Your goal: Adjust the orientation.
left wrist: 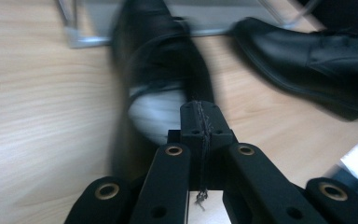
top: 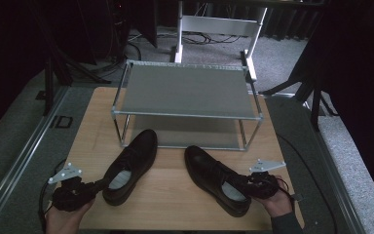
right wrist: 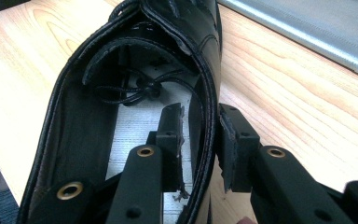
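On the table (top: 173, 195) before the shoe rack (top: 185, 92), the left claw (left wrist: 200, 123), pressed together, sits at the left shoe's (top: 129, 165) heel, while the right claw (right wrist: 200, 140) straddles the right shoe's (top: 216, 180) side wall, not quite pinching.

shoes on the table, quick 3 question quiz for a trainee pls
1. Where do the left shoe and the right shoe stand?
A. on the table, in front of the rack
B. on the rack's top shelf
C. on the floor
2. True or false: the right claw has both jaws inside the right shoe.
3. How many shelves does the rack have?

Key:
1. A
2. False: one jaw is inside the shoe and one outside, with the shoe's side wall between them.
3. Two
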A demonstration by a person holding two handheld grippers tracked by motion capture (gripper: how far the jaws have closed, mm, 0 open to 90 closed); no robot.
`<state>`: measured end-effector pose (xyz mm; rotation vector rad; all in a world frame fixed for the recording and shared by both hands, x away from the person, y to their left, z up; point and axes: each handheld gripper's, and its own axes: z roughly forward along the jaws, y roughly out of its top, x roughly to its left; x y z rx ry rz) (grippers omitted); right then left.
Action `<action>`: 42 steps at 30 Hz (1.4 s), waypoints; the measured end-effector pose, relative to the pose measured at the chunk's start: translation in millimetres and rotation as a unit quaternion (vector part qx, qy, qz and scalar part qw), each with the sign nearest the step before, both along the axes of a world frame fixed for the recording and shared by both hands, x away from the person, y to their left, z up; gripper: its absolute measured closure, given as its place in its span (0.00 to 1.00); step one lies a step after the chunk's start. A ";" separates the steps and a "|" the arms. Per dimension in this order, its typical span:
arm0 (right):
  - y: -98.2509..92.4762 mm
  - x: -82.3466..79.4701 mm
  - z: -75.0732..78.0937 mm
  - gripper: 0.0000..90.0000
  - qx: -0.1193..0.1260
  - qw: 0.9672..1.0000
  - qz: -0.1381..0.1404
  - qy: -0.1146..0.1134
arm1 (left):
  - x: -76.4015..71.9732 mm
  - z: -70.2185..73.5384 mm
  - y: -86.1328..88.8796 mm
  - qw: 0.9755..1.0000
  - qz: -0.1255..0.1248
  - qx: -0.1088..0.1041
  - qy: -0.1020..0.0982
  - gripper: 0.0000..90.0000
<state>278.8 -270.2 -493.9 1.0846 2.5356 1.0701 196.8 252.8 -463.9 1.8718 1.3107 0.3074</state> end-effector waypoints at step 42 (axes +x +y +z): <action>11.5 -13.9 1.8 0.90 0.021 0.998 0.043 0.039 | 57.6 7.2 -95.0 0.999 0.024 -0.030 0.002 0.95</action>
